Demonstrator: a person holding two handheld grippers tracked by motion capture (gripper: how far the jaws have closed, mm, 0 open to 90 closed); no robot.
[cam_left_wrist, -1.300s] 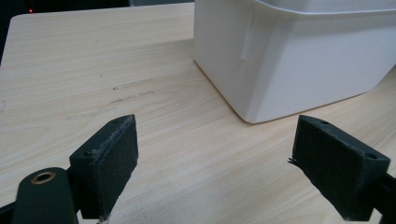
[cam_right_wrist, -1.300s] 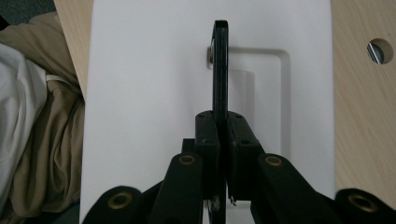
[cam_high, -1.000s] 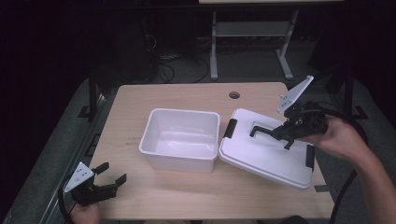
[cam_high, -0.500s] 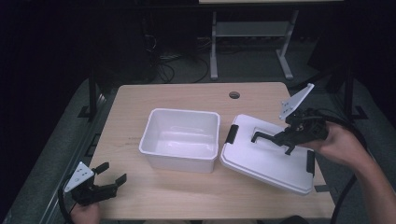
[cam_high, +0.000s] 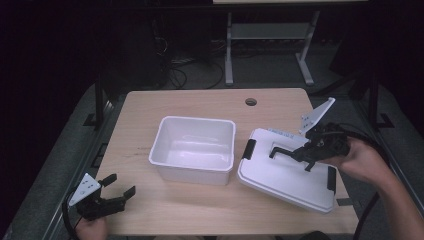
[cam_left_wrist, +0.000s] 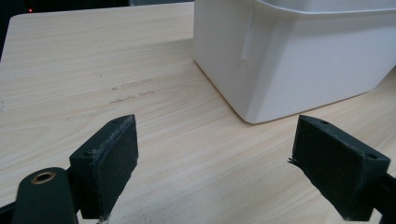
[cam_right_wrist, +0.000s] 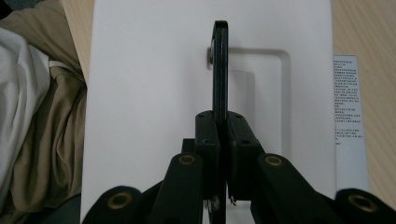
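Ahead of the left claw (cam_high: 116, 191), whose jaws stand wide apart, bare tabletop (cam_high: 190, 105) runs free up to the white bin (cam_high: 194, 149), whose near corner wall blocks the way forward and to its right. The right claw (cam_high: 292, 152) is pinched on the lid's black handle (cam_right_wrist: 220, 65); the white lid (cam_high: 287, 175) lies beneath it, just beside the bin, leaving only a narrow gap between them.

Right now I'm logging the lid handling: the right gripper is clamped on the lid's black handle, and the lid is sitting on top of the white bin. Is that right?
Not quite. The right gripper is clamped on the black handle, but the lid lies on the table beside the white bin, which stands open, as the high view shows.
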